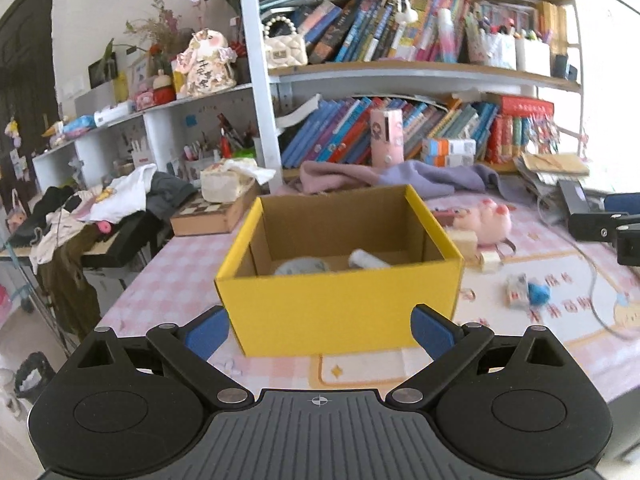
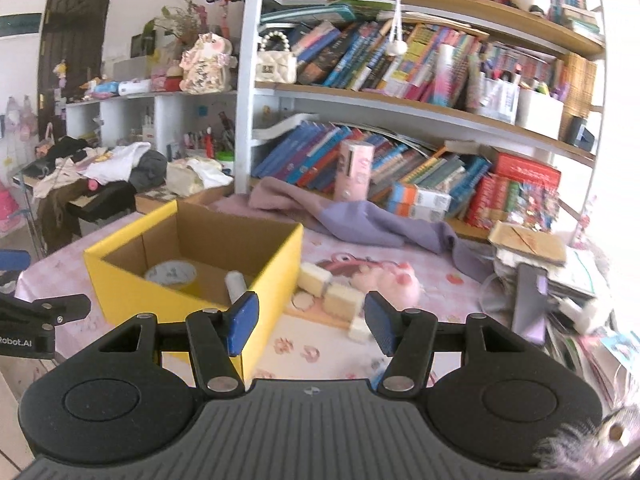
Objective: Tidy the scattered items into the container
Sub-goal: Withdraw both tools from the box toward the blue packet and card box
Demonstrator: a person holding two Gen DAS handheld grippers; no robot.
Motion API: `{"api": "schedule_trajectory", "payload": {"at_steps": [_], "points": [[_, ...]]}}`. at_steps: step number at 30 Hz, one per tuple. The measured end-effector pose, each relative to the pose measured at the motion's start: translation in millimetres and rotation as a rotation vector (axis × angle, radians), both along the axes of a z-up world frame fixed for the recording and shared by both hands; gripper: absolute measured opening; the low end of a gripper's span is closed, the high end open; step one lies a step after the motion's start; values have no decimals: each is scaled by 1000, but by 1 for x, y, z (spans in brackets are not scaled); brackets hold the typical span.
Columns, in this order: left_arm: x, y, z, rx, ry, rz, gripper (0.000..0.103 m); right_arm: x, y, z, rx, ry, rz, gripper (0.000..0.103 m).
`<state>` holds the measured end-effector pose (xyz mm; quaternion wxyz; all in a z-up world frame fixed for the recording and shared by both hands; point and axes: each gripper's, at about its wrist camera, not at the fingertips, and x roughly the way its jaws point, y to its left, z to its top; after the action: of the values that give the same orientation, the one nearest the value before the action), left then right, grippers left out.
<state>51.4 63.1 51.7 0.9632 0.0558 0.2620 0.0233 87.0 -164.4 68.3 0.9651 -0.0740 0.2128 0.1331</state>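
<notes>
On the far left a side desk is heaped with clothes [image 1: 116,200], and next to it on the pink checked surface [image 1: 180,276] lies a chessboard box [image 1: 212,216]. The left tongs [image 1: 320,334] stand apart and hold nothing, their blue pads on either side of the near wall of the yellow cardboard box [image 1: 340,308], just short of it. Inside that box, on its floor, sit a roll of tape [image 2: 171,274] and a white cylinder [image 2: 236,284]. The right tongs [image 2: 308,326] are likewise apart and empty; the left pad shows in front of the box's right corner, and the gap between the pads opens onto bare surface. To the right of the box, on the surface and outside it, lie two pale foam-like blocks [image 2: 316,278], touching or nearly so, then a pink plush toy [image 2: 392,280] just beside them, and nearer the camera in the left view a small patterned packet [image 1: 517,290] with a blue item [image 1: 538,292] against it. Behind these a purple cloth [image 2: 372,220] is draped at the foot of the bookshelf [image 2: 400,100], and at the far right sits a stack of papers [image 2: 532,244]
</notes>
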Motion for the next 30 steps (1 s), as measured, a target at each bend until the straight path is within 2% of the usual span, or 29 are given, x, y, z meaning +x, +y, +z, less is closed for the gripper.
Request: {"api": "schedule_trajectory", "payload": {"at_steps": [8, 19, 30], "points": [[-41, -10, -6, -10, 14, -3, 99, -45, -10, -15, -27, 22, -35, 57], [-87, -28, -16, 7, 37, -35, 99, -98, -12, -34, -43, 103, -31, 58], [-98, -38, -32, -16, 89, -60, 99, -127, -11, -59, -74, 178, -58, 59]]}}
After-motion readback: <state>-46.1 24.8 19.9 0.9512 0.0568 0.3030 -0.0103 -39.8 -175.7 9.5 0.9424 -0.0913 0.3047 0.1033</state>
